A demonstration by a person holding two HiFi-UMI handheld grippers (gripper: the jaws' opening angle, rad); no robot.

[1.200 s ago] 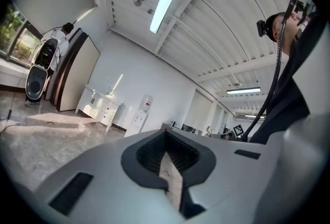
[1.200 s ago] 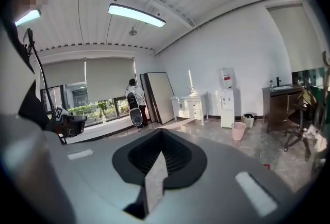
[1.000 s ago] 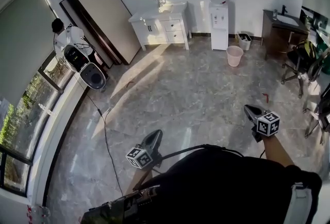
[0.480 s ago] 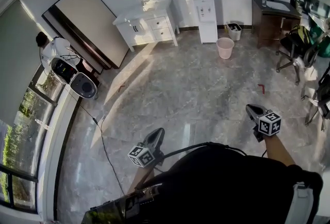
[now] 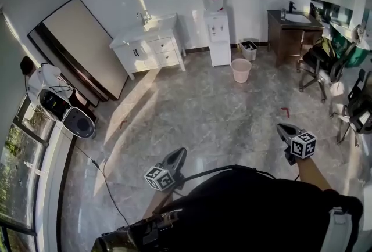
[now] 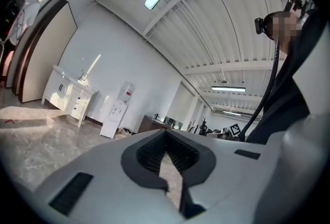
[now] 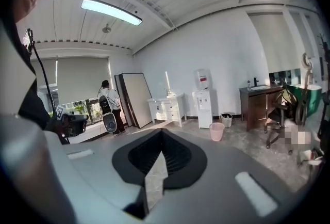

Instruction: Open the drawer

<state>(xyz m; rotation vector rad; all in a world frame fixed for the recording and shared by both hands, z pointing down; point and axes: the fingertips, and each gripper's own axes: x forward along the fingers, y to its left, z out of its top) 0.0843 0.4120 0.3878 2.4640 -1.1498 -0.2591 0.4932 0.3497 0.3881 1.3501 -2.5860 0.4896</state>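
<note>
**Head view: drawers far across the room, both grippers empty**

The drawers [image 5: 164, 51] you are after are sitting in the right half of the white cabinet [image 5: 139, 42], which is standing against the far wall with a tap on top. Their fronts are looking flush from here, so I judge that nothing is opened yet. Just to the cabinet's right the water dispenser [image 5: 216, 27] is standing against the same wall, with the pink bucket [image 5: 240, 69] on the floor near it. To the cabinet's left a large board [image 5: 78, 50] is leaning on the wall, and another person [image 5: 40, 79] is standing by the window beyond it. A wide stretch of floor [image 5: 192, 111] is lying between you and the cabinet.

You are carrying the left gripper [image 5: 176, 157] and the right gripper [image 5: 285, 129] low in front of your body, well apart from the cabinet. Both gripper views are showing the jaws brought together with nothing between them.

By my reading you are in the approach, with the pull itself not begun. The next move is calling for you to close the distance, pick one drawer, part the jaws of one gripper and line them up with that drawer's handle before closing on it. The handles are too small from here to make out.
</note>
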